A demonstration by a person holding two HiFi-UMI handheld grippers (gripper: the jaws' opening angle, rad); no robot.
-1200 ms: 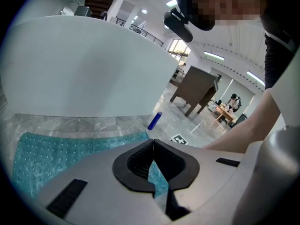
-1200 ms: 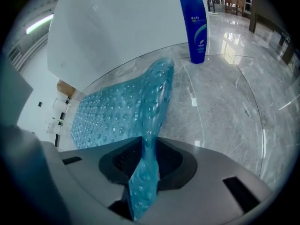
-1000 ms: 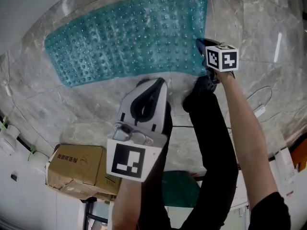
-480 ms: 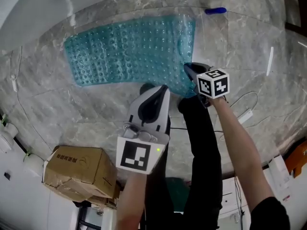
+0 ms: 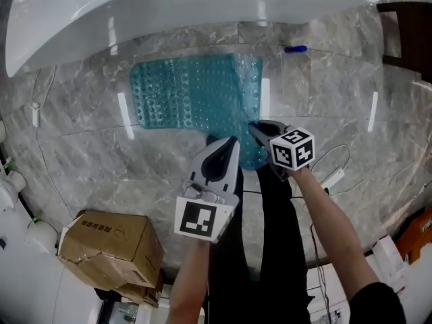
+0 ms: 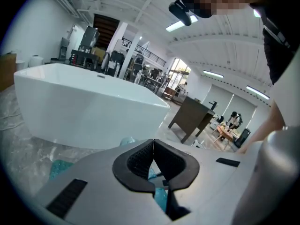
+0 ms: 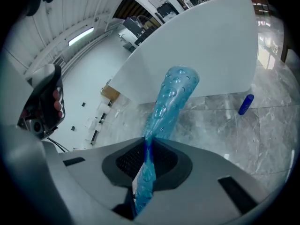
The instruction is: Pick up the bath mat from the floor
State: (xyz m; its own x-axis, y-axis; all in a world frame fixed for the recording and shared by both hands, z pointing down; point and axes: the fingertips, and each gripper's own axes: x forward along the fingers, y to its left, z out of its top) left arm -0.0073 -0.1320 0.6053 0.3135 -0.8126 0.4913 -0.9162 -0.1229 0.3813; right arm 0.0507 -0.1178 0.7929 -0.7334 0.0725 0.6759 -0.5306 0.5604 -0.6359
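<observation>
The teal bubbled bath mat (image 5: 189, 93) lies on the grey marble floor in front of the tub, its right end raised and folded over. My right gripper (image 5: 256, 129) is shut on that raised edge. In the right gripper view the mat (image 7: 172, 97) rises as a thin strip out from between the pressed pads (image 7: 148, 149). My left gripper (image 5: 227, 144) hovers beside the mat's near right corner, shut with nothing in it. In the left gripper view its jaws (image 6: 153, 145) meet, and bits of the mat (image 6: 58, 166) show below them.
A white bathtub (image 5: 189, 5) stands just behind the mat. A blue bottle (image 5: 295, 48) lies on the floor to the right of the mat. A cardboard box (image 5: 111, 245) sits at the near left, and a white power strip (image 5: 333, 177) with its cable at the right.
The mat's right end has come up off the floor and folded leftward with my right gripper. The whole view has pulled back, so more of the tub shows.
</observation>
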